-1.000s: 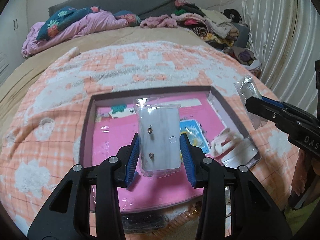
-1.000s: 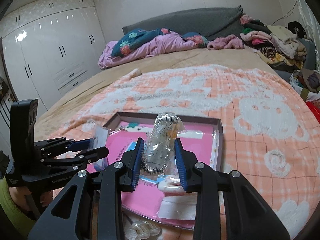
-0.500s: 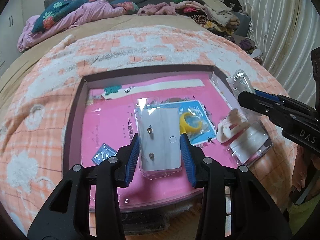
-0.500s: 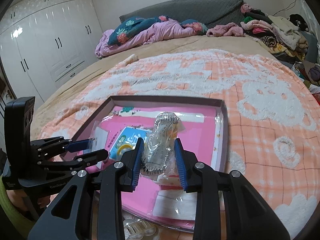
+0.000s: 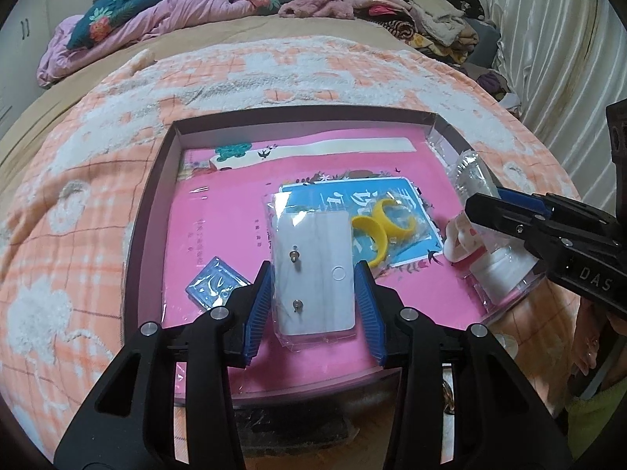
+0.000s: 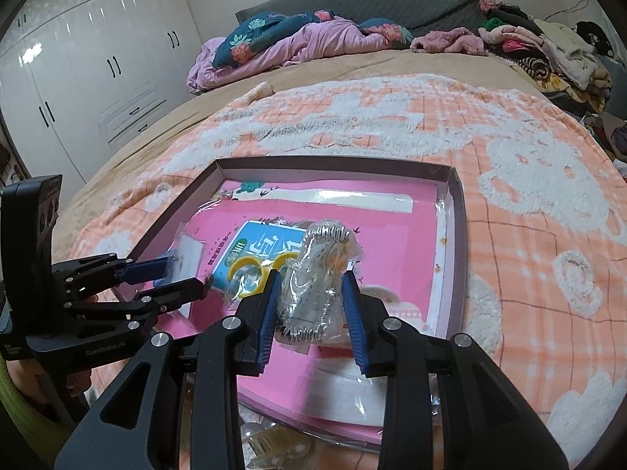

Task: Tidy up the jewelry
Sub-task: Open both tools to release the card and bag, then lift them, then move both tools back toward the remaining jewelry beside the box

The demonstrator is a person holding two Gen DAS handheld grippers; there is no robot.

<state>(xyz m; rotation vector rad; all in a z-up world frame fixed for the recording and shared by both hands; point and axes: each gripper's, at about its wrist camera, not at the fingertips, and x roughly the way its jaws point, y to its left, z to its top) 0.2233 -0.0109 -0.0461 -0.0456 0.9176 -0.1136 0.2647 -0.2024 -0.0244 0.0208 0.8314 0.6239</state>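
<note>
Pink lining covers the floor of the shallow box [image 5: 151, 211], which sits mid-frame on the orange-and-white blanket [image 5: 78, 180] of the bed. At lower left inside it lies a small blue packet [image 5: 214, 282]. Just right of that, at lower centre of the left wrist view, the left gripper [image 5: 313, 293] has its fingers closed narrowly on a clear bag holding a white earring card [image 5: 313, 270] with two studs, held low over the box floor; whether it touches I cannot tell. Further right a bagged yellow ring [image 5: 382, 227] rests on a blue card [image 5: 345, 196]. At the right edge, the right gripper [image 6: 311, 301] clamps a crumpled clear bag of silvery jewelry [image 6: 313, 282] above the box's near right part, over white packets [image 5: 497, 270].

The step in hand looks like setting both bagged pieces into the box. Next, each gripper should lower its bag onto bare pink floor, then spread its fingers without snagging the plastic.
</note>
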